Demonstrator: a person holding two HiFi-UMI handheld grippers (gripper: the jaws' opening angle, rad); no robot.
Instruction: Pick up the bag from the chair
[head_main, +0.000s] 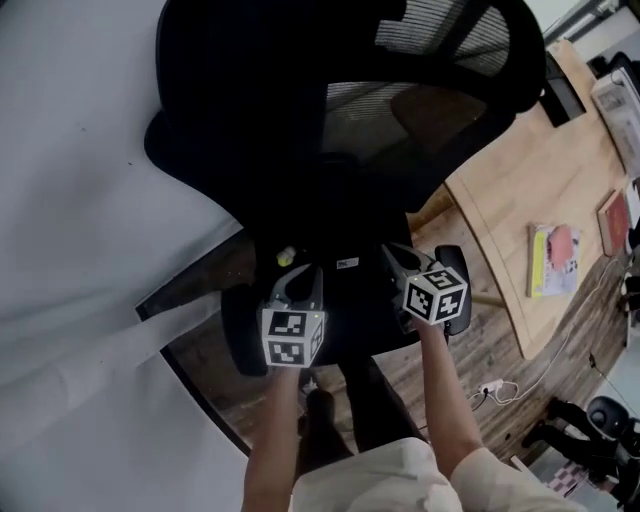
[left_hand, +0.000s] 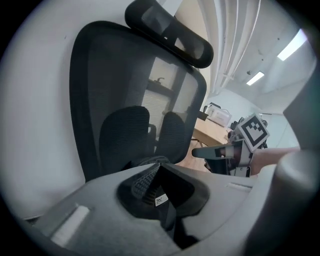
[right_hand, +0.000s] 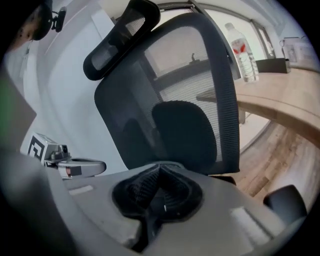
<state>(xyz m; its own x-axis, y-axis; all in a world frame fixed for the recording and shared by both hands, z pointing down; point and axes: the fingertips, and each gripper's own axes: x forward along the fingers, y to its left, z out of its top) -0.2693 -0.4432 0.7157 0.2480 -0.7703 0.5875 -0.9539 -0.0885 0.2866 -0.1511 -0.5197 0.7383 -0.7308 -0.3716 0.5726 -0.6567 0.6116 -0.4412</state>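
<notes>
A black mesh office chair (head_main: 300, 110) fills the head view, seen from above. On its seat lies a dark bag (head_main: 340, 275), hard to tell from the black seat, with a small white label (head_main: 345, 263) on it. My left gripper (head_main: 300, 270) and right gripper (head_main: 393, 252) hang side by side just above the seat's front. Both are shut with nothing between the pads. In the left gripper view my shut jaws (left_hand: 159, 170) face the chair back (left_hand: 130, 100), with the right gripper (left_hand: 196, 152) beside them. The right gripper view shows its shut jaws (right_hand: 160, 172) and the left gripper (right_hand: 101, 165).
A wooden desk (head_main: 520, 180) stands right of the chair, with a yellow and pink book (head_main: 555, 260) on it and a water bottle (right_hand: 242, 47). A white wall (head_main: 70, 200) is at the left. On the wooden floor lies a white cable plug (head_main: 495, 390).
</notes>
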